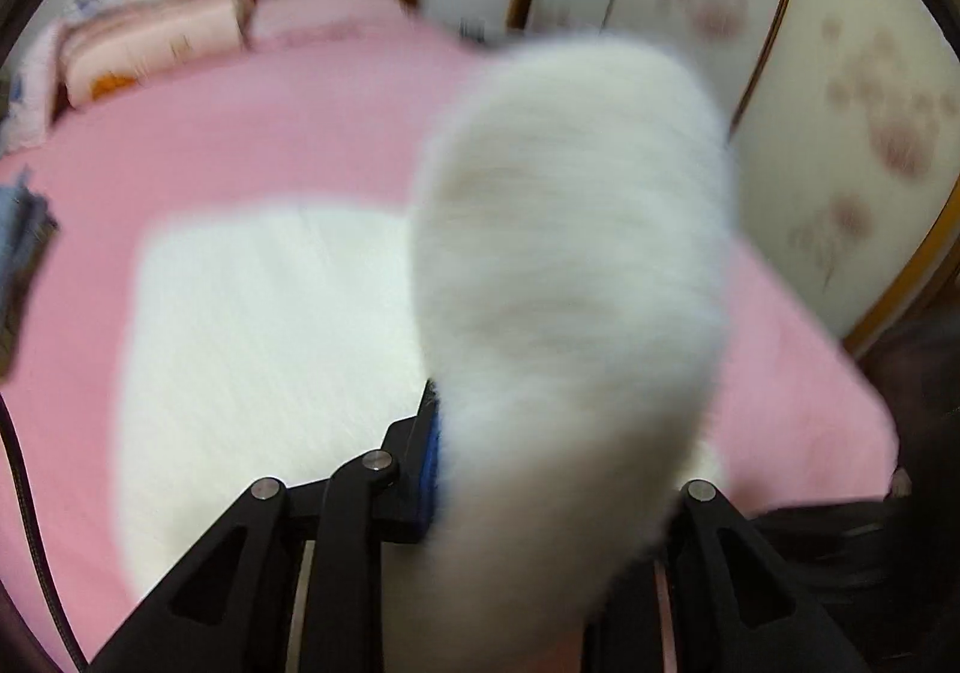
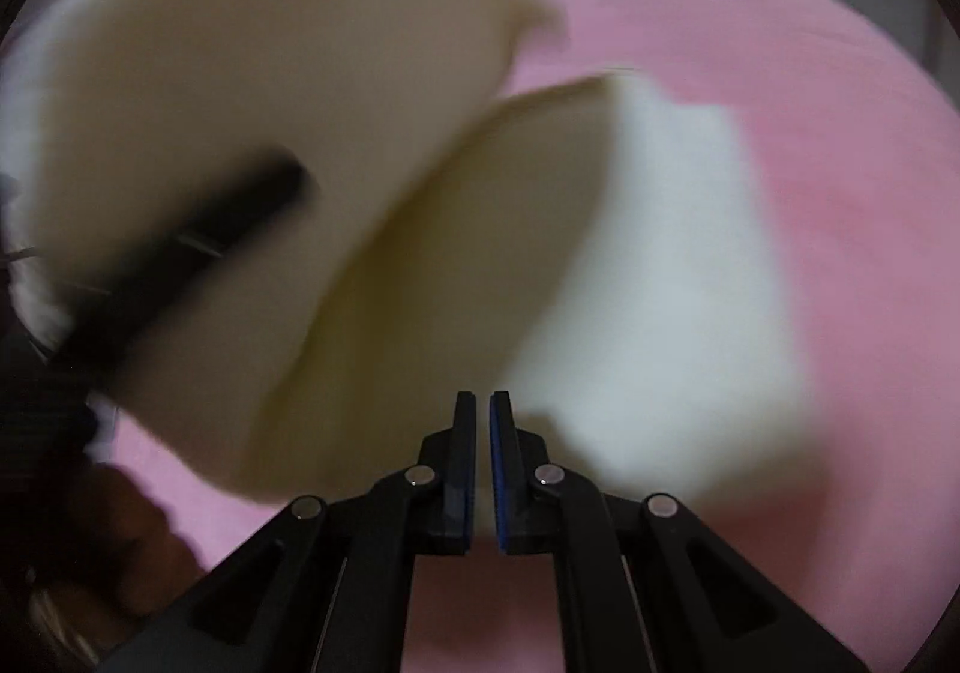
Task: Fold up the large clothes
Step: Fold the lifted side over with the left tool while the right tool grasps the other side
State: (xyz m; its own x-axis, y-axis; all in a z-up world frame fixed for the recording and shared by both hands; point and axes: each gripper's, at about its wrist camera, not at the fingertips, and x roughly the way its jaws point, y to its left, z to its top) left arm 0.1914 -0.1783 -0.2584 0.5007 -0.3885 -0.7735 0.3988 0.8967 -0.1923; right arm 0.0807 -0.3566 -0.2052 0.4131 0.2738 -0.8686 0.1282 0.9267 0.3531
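Pink sheets cover the bed (image 1: 252, 132) where a large white garment (image 1: 264, 325) is mid-fold. Nearest, the left claw (image 1: 480, 457) grips a lifted flap of it, swinging across; the right claw (image 2: 482, 469) hangs clenched on nothing. Beyond lie stacked quilts (image 1: 150, 30) and a wardrobe (image 1: 840, 72). Next, likely: lay the flap square and release.

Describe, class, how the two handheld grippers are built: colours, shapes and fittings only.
The left gripper and the right gripper share one build: matte black angular linkage arms with triangular cut-outs, round silver pivot pins, and blue pads lining the flat black fingers. No sleeves show.
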